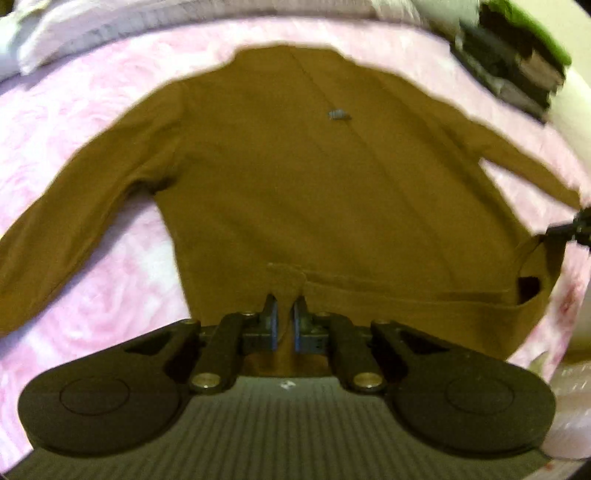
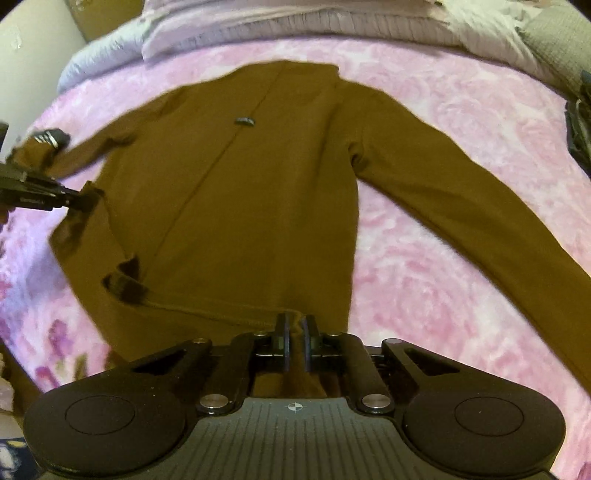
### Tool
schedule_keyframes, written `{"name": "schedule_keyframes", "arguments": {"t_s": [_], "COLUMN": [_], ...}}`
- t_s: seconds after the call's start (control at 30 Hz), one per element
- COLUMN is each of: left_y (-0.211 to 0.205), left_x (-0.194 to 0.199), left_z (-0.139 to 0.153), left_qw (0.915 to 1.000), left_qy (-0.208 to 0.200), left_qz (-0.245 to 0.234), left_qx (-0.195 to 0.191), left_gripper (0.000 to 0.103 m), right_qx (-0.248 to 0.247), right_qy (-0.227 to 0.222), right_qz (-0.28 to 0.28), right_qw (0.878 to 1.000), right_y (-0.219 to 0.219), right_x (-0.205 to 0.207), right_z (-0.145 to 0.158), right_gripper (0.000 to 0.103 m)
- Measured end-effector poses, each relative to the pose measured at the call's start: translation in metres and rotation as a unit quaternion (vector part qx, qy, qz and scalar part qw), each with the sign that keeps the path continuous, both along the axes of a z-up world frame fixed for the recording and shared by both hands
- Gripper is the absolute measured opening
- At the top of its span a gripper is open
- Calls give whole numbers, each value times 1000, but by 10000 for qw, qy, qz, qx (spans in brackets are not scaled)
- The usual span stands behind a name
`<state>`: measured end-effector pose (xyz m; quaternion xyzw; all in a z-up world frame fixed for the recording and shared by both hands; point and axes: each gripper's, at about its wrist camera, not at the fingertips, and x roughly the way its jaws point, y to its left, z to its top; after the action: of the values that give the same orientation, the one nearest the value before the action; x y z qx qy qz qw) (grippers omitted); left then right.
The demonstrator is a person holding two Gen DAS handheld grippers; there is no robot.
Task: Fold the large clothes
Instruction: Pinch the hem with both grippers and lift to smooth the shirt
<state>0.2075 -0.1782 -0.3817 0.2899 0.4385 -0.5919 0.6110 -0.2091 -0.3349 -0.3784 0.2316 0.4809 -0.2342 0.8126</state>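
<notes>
Black fingers of the left gripper [image 1: 285, 306] sit at the bottom centre of the left wrist view, drawn narrow and pinching a raised fold of the brown sweater [image 1: 280, 177] at its hem. That fold rises as a small peak between the blue pads, and the hem runs from it as a stitched band toward the right of the frame.

In the right wrist view the right gripper [image 2: 295, 326] is likewise almost closed, nipping the sweater's hem at the bottom centre.

Spread flat on a pink, rose-patterned blanket [image 1: 92, 122], the garment fills the middle of both frames, neck toward the top. It is a plain mustard-brown, long-sleeved, with a faint crease running down the body and a small grey label [image 1: 338, 114] on the chest. One sleeve stretches out to the lower left in the left view; in the right view a sleeve runs to the lower right. A dark cuff shows at the hem's far corner.

Pale pillows [image 2: 258, 26] lie along the top edge. Both pictures are slightly blurred.
</notes>
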Motion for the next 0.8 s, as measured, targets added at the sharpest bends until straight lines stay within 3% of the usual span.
{"name": "schedule_keyframes", "arguments": {"t_s": [0.1, 0.17, 0.33, 0.43, 0.5, 0.6, 0.7, 0.8], "left_y": [47, 90, 175, 200, 204, 190, 154, 113], "left_x": [1, -4, -34, -48, -49, -47, -48, -54], "left_z": [30, 41, 22, 6, 11, 30, 35, 20], "left_qw": [9984, 9981, 9954, 9891, 9881, 9907, 9947, 9973], "left_qy": [225, 169, 117, 79, 60, 24, -41, -108], "left_qz": [348, 506, 722, 937, 1137, 1252, 1011, 724], "left_qx": [-378, -318, 613, 1130, 1033, 530, 155, 53], "left_gripper": [4, 4, 3, 4, 4, 5, 7, 11], "right_qx": [-31, 32, 334, 911, 656, 484, 516, 514], "right_qy": [-219, -247, 298, 949, 1135, 773, 147, -134], "right_qz": [126, 256, 931, 1047, 976, 520, -111, -771], "right_qw": [9997, 9994, 9947, 9858, 9866, 9945, 9985, 9956], "right_y": [15, 32, 84, 94, 97, 85, 68, 54], "right_x": [-26, -42, -65, -63, -60, -52, -38, -17], "right_z": [25, 38, 18, -5, -4, 13, 23, 14], "right_gripper": [3, 3, 4, 7, 18, 27, 30, 30]}}
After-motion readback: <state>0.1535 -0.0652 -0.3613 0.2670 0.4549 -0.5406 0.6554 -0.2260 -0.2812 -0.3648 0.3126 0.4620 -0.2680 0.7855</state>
